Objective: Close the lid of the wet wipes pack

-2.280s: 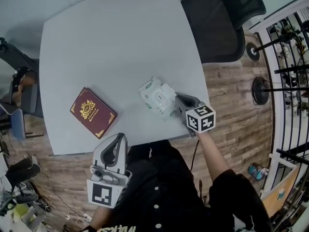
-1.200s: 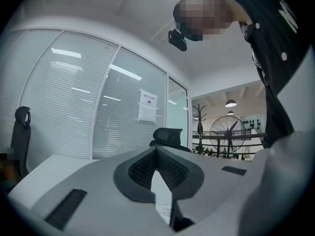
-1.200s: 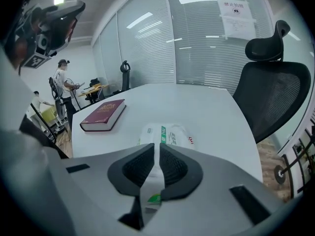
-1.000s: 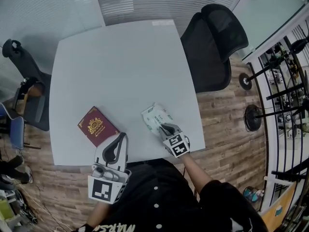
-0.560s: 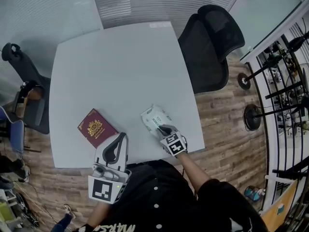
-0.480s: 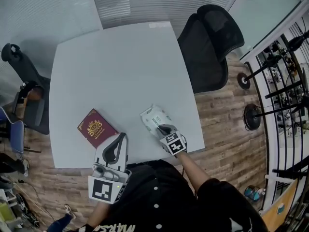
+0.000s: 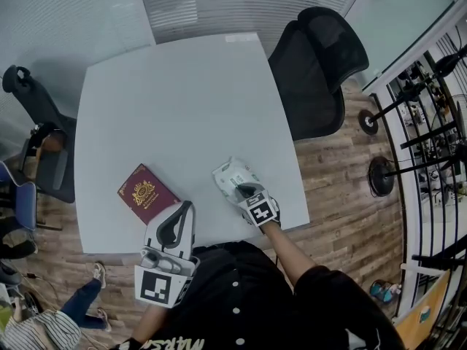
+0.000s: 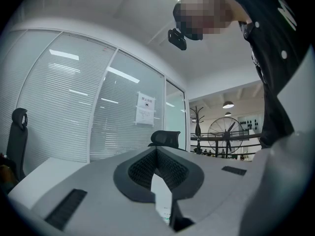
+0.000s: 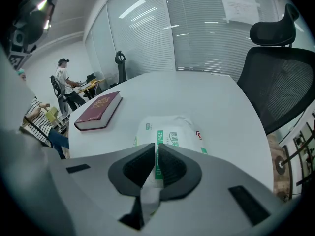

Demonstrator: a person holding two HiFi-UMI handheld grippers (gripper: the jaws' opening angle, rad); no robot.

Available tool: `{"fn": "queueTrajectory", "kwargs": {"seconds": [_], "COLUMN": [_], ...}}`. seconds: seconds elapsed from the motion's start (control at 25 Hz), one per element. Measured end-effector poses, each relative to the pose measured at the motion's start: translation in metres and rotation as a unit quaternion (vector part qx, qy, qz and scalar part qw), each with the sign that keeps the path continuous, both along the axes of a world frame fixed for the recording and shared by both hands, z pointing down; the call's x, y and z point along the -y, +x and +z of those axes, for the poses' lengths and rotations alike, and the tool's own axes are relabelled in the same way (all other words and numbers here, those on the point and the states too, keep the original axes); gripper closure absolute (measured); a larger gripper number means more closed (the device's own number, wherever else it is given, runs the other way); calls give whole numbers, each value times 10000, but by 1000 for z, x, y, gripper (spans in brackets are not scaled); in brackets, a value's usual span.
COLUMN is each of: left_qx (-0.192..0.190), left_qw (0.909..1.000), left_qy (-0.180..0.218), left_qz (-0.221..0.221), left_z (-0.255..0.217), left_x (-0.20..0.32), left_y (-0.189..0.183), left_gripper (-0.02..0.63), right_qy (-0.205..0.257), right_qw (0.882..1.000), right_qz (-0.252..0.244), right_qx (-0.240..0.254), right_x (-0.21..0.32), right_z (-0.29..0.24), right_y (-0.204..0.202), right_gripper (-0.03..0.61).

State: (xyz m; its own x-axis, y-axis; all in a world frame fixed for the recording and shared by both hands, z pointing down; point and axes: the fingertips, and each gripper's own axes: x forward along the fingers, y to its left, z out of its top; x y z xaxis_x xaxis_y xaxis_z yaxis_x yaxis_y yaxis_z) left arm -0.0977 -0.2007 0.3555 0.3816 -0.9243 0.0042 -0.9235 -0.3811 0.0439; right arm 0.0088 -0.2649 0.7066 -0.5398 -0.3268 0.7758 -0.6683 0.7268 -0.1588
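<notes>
Head view: right gripper (image 7: 242, 190) has slid onto the wet wipes pack (image 7: 227, 174), jaws closing on nothing, so probably pressing the lid flat. Left gripper (image 7: 186, 208) sits idle, jaws together.

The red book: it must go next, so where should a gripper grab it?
Probably the near corner of the book, by the edge of the table, coming in low from the person's side with the left gripper. It lies flat and closed, too wide to span from above; only its thin edge offers a pinch.
</notes>
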Motion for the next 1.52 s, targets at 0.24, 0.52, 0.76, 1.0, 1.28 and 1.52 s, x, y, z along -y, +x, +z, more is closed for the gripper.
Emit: {"fn": "queueTrajectory", "kwargs": {"seconds": [0.24,0.52,0.76,1.0,1.28,1.52], "left_qx": [-7,2,-3,9,0,-11], "left_qw": [10000,10000,10000,10000,9999,9998], "left_qy": [4,-3,5,26,115,195], "left_qz": [2,14,20,11,27,0], "left_z": [1,3,0,-1,-6,-10], "left_x": [-2,-5,-6,-7,-7,-3], "left_y": [0,-1,0,0,0,-3], "left_gripper": [601,600,601,600,600,600], "right_qy": [-42,-48,6,4,18,671], "right_qw": [9999,9996,9995,9995,9997,9962], "right_qz": [38,134,111,138,145,282], "right_qx": [-121,-245,-298,-297,-206,484], "right_x": [1,3,2,3,11,32], "right_z": [2,6,5,10,-13,-83], "right_y": [0,0,0,0,4,9], "right_gripper": [538,545,546,546,546,546]}}
